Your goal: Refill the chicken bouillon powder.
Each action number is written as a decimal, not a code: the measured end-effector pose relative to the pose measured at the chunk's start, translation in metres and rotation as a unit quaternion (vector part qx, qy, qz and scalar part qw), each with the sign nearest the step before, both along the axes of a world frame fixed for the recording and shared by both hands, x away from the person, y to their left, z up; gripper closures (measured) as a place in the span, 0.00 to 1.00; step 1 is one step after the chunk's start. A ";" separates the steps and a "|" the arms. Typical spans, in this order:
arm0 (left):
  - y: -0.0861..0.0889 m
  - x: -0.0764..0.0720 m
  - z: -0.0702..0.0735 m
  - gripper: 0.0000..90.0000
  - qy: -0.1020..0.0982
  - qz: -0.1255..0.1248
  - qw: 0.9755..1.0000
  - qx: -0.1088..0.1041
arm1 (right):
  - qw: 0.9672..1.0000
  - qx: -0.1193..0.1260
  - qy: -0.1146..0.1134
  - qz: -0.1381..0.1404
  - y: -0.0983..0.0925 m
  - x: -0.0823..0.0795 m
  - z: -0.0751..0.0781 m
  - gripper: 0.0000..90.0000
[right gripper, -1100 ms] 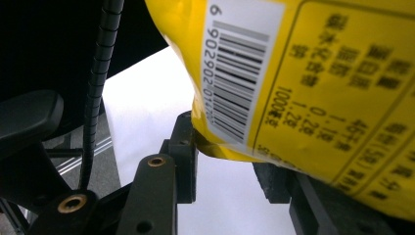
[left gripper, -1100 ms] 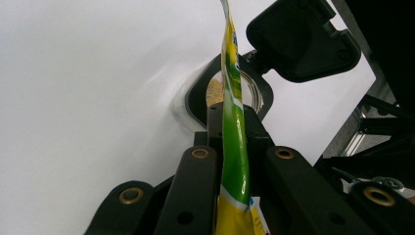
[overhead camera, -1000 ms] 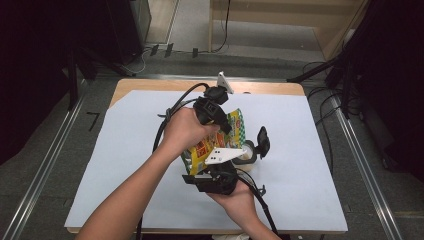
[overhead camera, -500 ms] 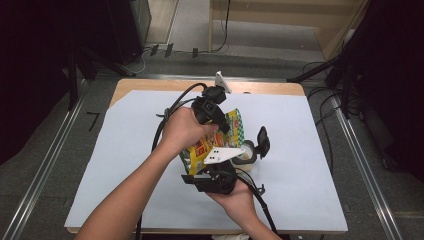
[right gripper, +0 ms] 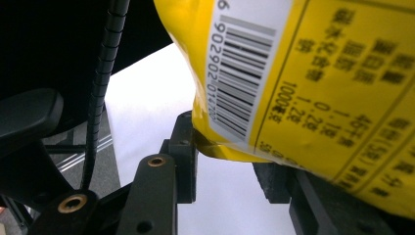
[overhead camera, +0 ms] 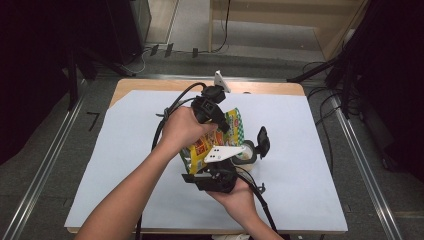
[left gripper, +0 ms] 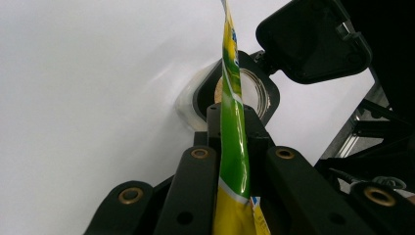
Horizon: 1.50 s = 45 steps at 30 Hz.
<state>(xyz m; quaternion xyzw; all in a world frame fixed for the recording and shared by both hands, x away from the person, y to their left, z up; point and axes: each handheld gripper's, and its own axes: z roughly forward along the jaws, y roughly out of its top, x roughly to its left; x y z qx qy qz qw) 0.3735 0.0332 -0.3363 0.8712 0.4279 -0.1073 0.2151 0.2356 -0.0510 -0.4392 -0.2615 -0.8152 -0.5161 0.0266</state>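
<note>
Grey floor (overhead camera: 45, 145), dark surroundings

Packet (overhead camera: 210, 142): in the high view its middle is hidden behind the left hand (overhead camera: 182, 129) and the grey plate; in the right tool view its top and right side are cut off, print blurred.
Jar (left gripper: 244, 90): partly hidden behind the packet's edge; contents too unclear to tell.
Jar lid (left gripper: 313, 36): top corner cut off.
</note>
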 end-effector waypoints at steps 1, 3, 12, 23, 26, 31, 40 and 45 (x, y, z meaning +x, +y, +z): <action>0.000 0.000 0.000 0.97 -0.001 0.001 1.000 0.000 | 1.000 0.000 0.000 0.000 0.000 0.000 0.000 0.74; 0.000 -0.001 0.001 0.97 -0.002 0.003 1.000 0.000 | 1.000 0.000 -0.002 -0.001 0.000 0.000 0.000 0.74; -0.001 0.000 0.001 0.97 -0.003 0.001 1.000 0.005 | 1.000 0.002 -0.001 0.001 0.000 0.001 0.000 0.73; -0.006 -0.003 0.002 0.97 -0.007 -0.003 1.000 0.014 | 1.000 0.002 0.004 -0.010 0.002 0.001 -0.001 0.73; -0.006 -0.001 0.002 0.97 -0.003 -0.003 1.000 0.014 | 1.000 0.003 0.004 -0.010 0.002 0.001 0.000 0.73; -0.009 0.000 0.004 0.97 -0.001 -0.006 1.000 0.017 | 1.000 0.006 0.004 -0.014 0.001 0.001 0.001 0.73; -0.009 0.001 0.004 0.97 0.003 -0.005 1.000 0.019 | 1.000 0.005 0.003 -0.017 0.002 0.000 0.002 0.70; -0.011 0.002 0.003 0.97 0.004 -0.004 1.000 0.019 | 1.000 -0.001 0.004 -0.021 0.002 0.000 0.003 0.72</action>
